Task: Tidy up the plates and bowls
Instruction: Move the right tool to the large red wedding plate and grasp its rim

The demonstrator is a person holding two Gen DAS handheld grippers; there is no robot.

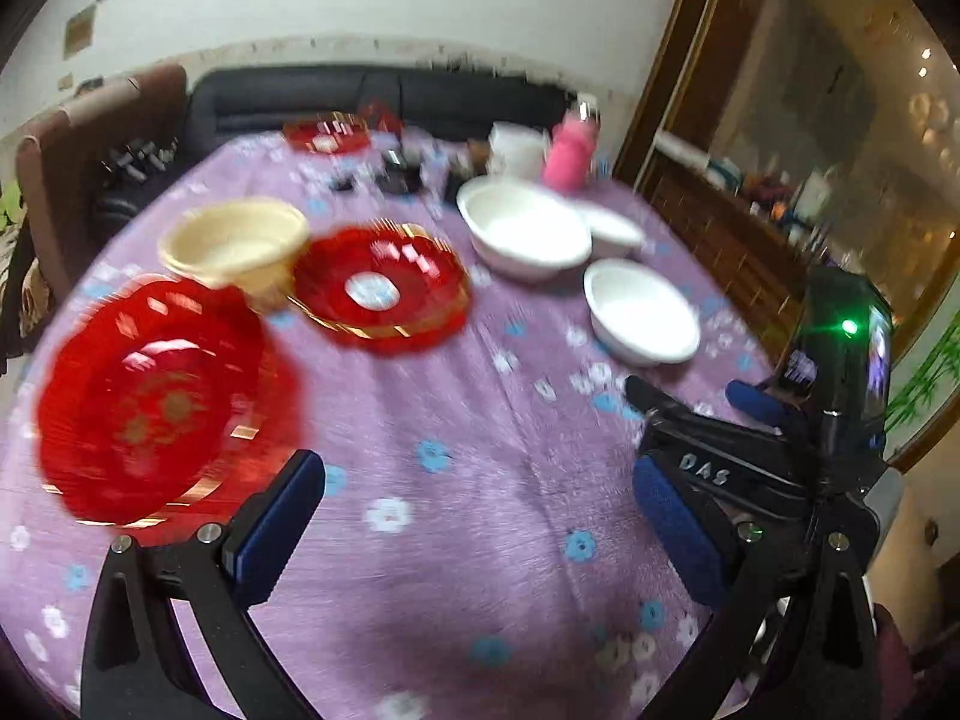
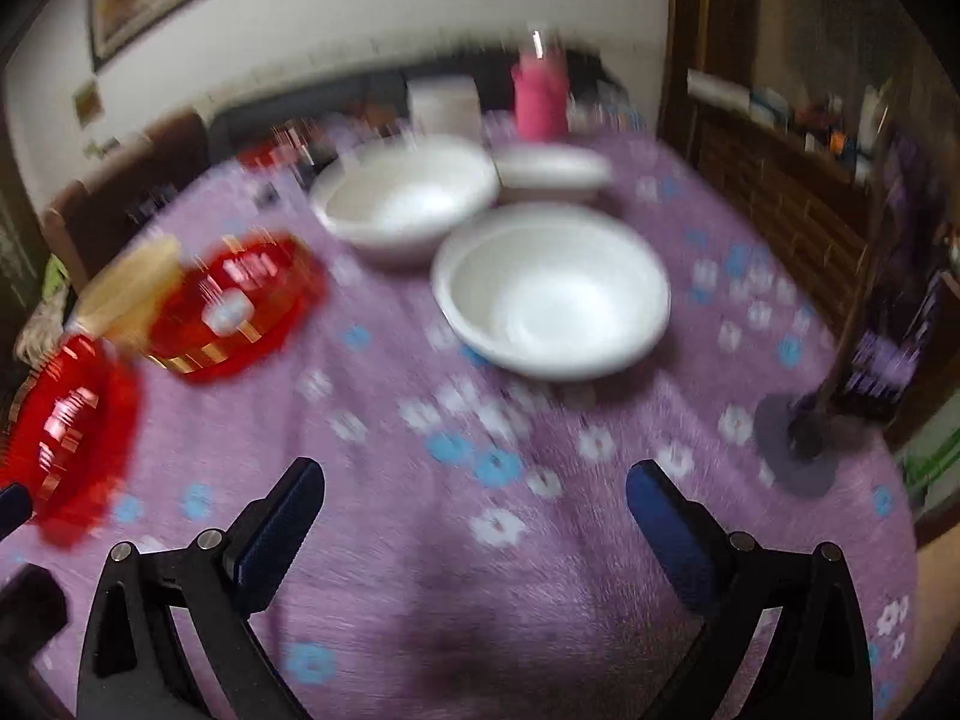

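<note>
Left gripper (image 1: 480,516): fingers spread wide, nothing between them, above the purple flowered tablecloth (image 1: 468,420).
Right gripper (image 2: 474,516): fingers also wide apart and empty, over the cloth just short of the nearest white bowl (image 2: 549,291); from the left wrist view it shows at the right edge, a green light on its body.
Red plates: one (image 1: 162,402) lies near the left gripper's left finger, at the table's left edge; a second (image 1: 381,288) sits farther in — the cream bowl (image 1: 237,246) touches or overlaps its left rim; a third (image 1: 327,132) is at the far side, blurred.
White bowls: three grouped on the right half — a large one (image 1: 525,234), a shallow one (image 1: 615,231) just behind it, and the nearest one toward the right edge.
Far side: a pink bottle (image 1: 570,156) beside a white container (image 1: 516,147), with small dark items too blurred to tell.
Right edge: a grey round base (image 2: 795,444) with a thin stem rests on the cloth.
</note>
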